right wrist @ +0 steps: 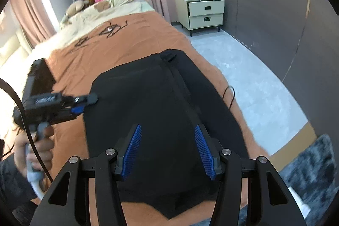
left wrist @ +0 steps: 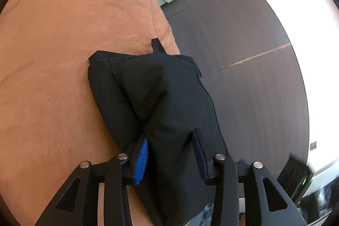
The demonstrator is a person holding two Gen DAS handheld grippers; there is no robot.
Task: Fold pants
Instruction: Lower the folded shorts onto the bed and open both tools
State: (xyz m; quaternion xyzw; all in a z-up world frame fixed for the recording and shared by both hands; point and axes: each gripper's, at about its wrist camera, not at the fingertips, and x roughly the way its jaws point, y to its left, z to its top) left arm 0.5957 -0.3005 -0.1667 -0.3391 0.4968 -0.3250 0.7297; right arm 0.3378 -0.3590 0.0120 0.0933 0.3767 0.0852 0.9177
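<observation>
Pants [right wrist: 152, 111]: black, folded into a thick bundle on the orange bed cover [right wrist: 89, 56], near the bed's right edge.
Left gripper [left wrist: 170, 160]: jaws apart, cloth bunched between them.
Right gripper [right wrist: 169, 151]: jaws apart above the bundle, holding nothing.
Risk: cloth may snag on the left pads [left wrist: 141, 159] and drag the fold open; the bundle could slide off the edge.

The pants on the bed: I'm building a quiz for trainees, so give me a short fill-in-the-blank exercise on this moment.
1. The black pants lie on a bedspread coloured ____.
2. The ribbed pads of the right gripper are coloured ____.
3. The nightstand beside the bed has ____ drawers.
4. In the left wrist view, cloth runs between the fingers of the ____ gripper.

Missing words: orange; blue; two; left
</observation>
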